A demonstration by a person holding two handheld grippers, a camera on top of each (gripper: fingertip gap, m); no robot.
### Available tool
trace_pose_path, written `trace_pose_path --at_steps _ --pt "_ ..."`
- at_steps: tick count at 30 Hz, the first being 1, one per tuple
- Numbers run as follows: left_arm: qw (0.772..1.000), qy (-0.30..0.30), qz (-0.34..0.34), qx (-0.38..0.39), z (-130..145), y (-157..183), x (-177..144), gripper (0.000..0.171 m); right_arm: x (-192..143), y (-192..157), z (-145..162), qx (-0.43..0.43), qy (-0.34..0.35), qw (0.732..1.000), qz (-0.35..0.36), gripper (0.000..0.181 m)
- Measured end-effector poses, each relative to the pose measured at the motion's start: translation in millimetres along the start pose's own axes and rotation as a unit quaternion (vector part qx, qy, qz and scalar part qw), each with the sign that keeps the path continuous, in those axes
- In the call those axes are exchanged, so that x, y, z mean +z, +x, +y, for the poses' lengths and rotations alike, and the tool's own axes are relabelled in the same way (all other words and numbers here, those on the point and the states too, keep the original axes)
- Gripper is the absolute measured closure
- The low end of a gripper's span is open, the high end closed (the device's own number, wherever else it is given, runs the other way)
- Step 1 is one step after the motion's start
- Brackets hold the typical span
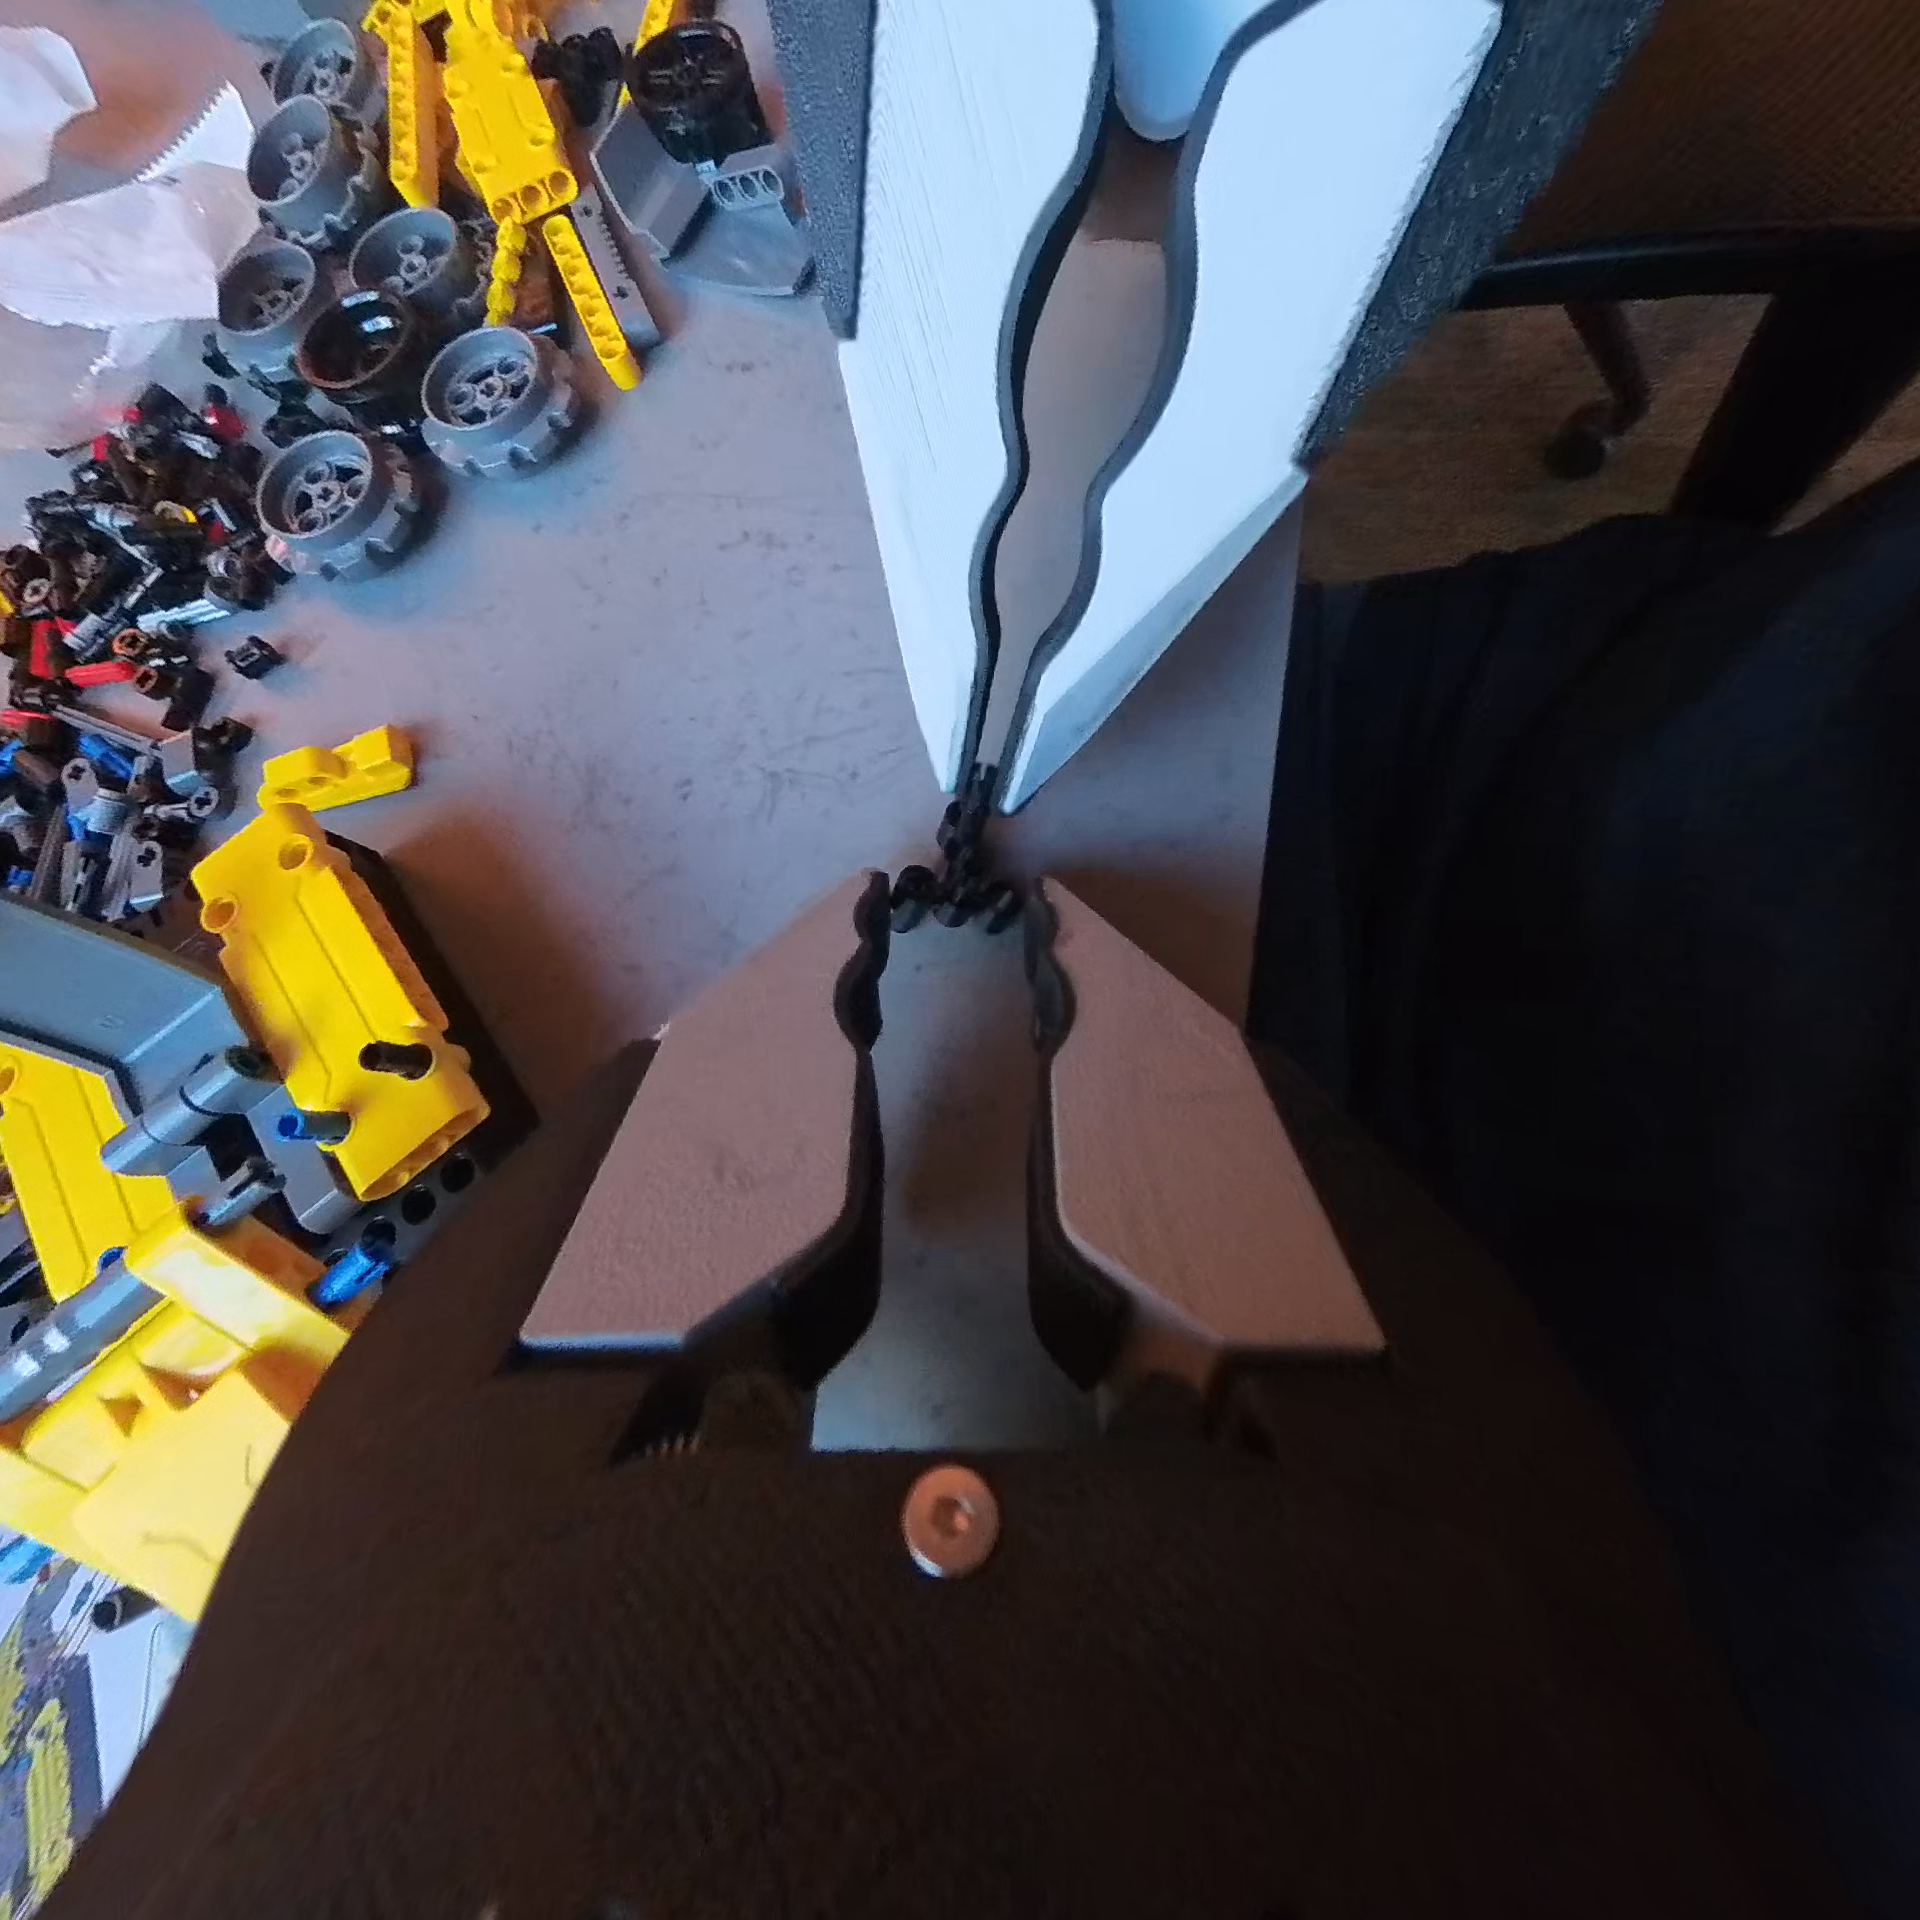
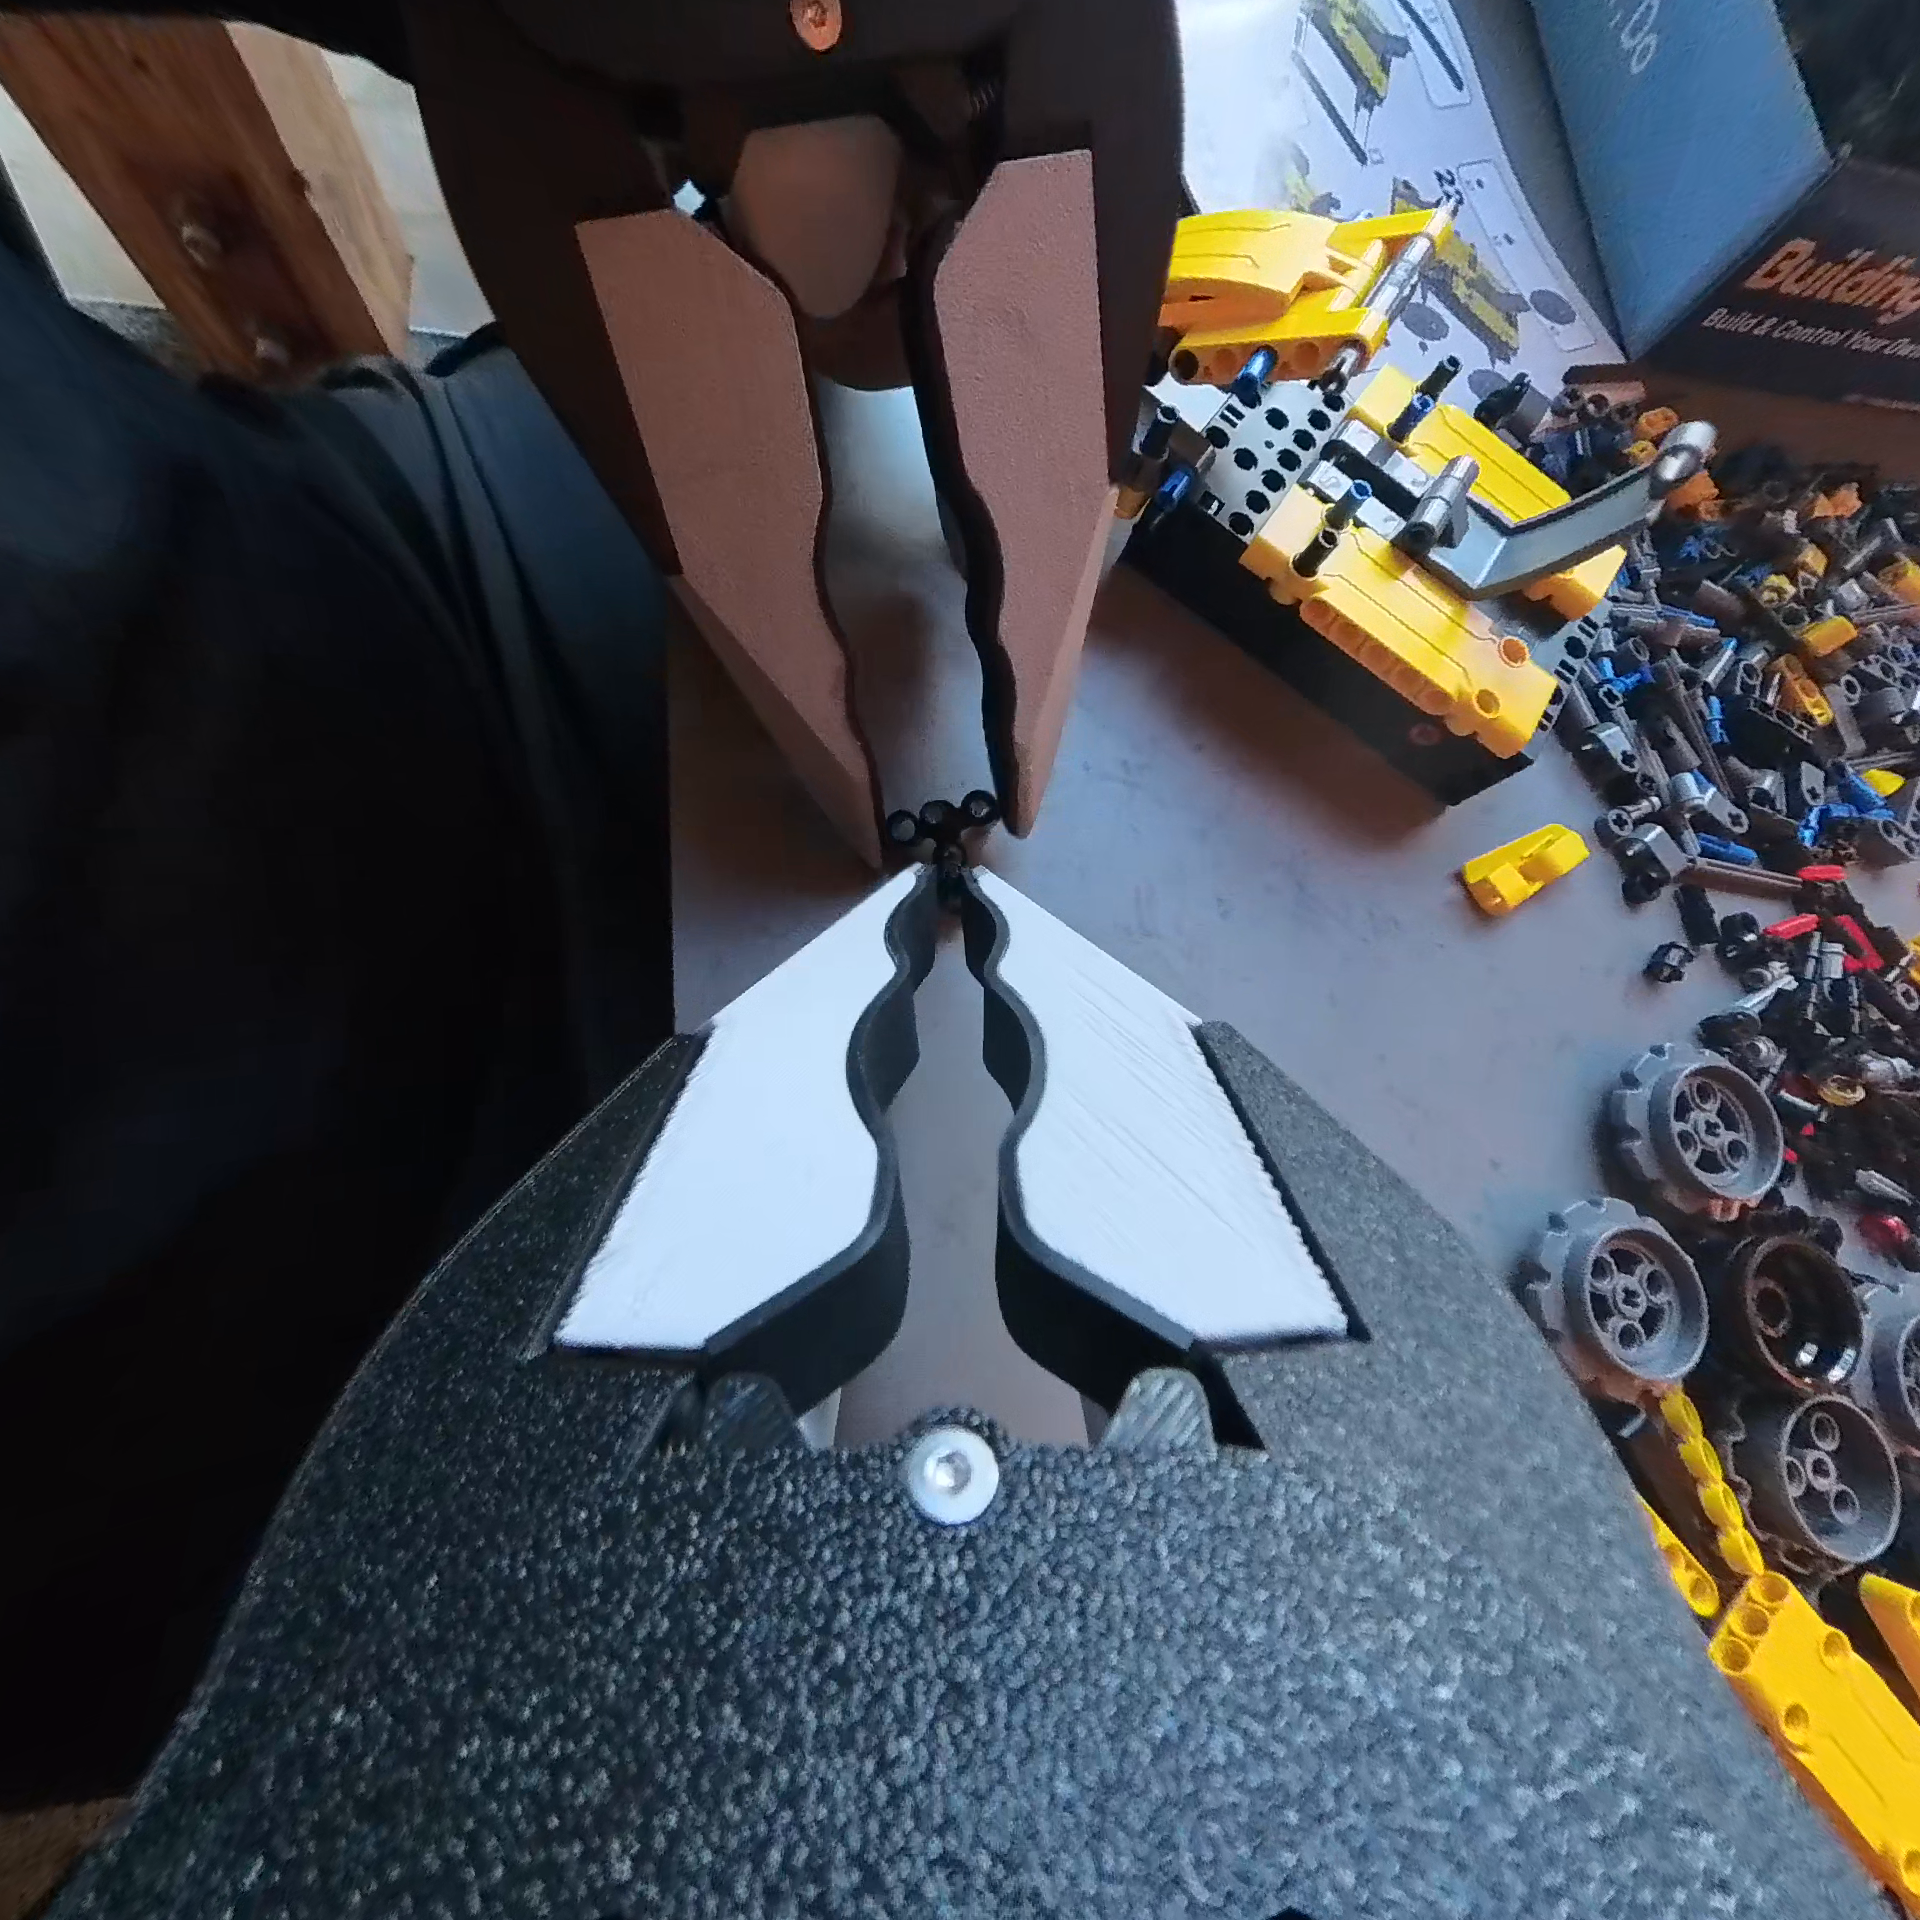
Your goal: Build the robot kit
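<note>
My left gripper, brown-fingered, is shut on a small black three-hole connector held crosswise at its tips. My right gripper, white-fingered, is shut on a small black pin piece. The two grippers meet tip to tip above the grey table near its edge. The pin piece touches the middle of the connector. In the left wrist view the right gripper comes down from the top. In the right wrist view the left gripper comes down from the top.
A partly built yellow and black model stands beside the grippers. Grey wheels, a heap of small parts and a loose yellow piece lie beyond. Dark clothing borders the table edge. Both grippers' tips are close together, under 4 cm apart.
</note>
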State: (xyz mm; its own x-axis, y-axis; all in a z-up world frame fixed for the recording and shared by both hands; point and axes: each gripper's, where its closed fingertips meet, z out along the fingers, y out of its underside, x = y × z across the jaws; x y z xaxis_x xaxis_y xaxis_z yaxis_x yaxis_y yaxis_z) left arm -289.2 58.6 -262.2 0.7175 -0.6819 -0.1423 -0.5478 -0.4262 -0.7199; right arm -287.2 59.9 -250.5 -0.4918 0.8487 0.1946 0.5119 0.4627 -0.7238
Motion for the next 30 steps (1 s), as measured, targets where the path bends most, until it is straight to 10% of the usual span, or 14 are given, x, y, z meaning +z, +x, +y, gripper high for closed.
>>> trace_pose_path --at_steps 30 --pt "1.000 -0.001 0.007 -0.016 0.2 -1.6 1.0 0.150 3.9 -1.1 -5.7 -0.181 -0.086 0.976 0.091 0.177"
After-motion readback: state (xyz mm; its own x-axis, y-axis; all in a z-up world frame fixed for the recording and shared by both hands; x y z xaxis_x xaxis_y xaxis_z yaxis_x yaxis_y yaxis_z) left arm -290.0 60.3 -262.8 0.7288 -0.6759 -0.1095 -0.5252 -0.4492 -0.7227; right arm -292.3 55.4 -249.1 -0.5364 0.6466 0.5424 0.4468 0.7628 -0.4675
